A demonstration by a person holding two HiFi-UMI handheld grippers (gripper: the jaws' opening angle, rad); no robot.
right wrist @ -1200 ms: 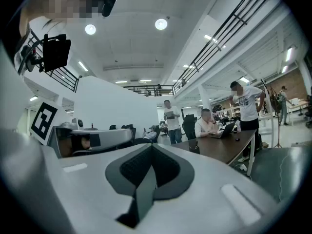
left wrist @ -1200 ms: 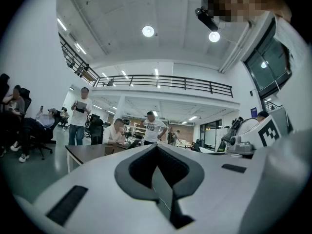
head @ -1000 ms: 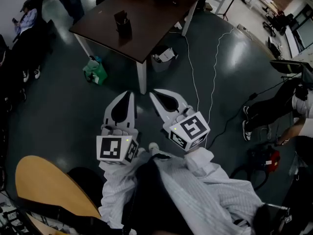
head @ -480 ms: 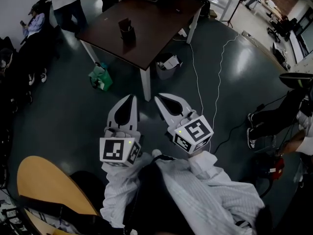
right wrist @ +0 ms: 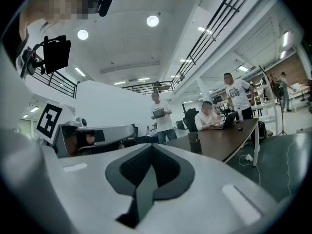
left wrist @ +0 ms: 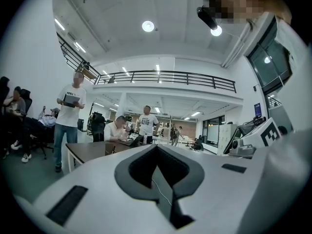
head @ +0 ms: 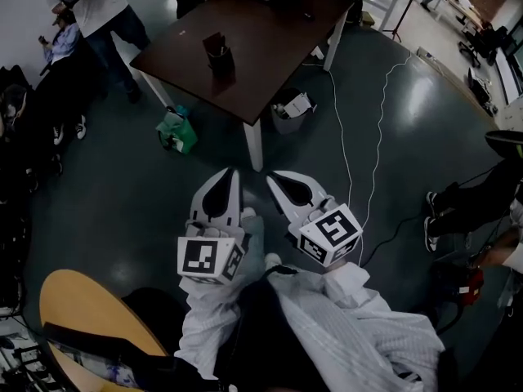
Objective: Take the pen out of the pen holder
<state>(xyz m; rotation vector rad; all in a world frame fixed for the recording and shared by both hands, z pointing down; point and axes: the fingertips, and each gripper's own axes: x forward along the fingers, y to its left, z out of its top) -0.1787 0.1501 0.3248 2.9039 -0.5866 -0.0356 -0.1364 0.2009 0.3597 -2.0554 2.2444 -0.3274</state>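
- Pen holder stands on the dark surface, well apart from both tools.
- Left hand-held gripper and right hand-held gripper: jaws together, empty.

Dark brown table, green bag beside it, white cable

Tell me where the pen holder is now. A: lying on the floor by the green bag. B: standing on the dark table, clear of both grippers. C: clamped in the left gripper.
B: the pen holder stands on the dark table, well ahead of the left gripper and right gripper, both shut and empty.
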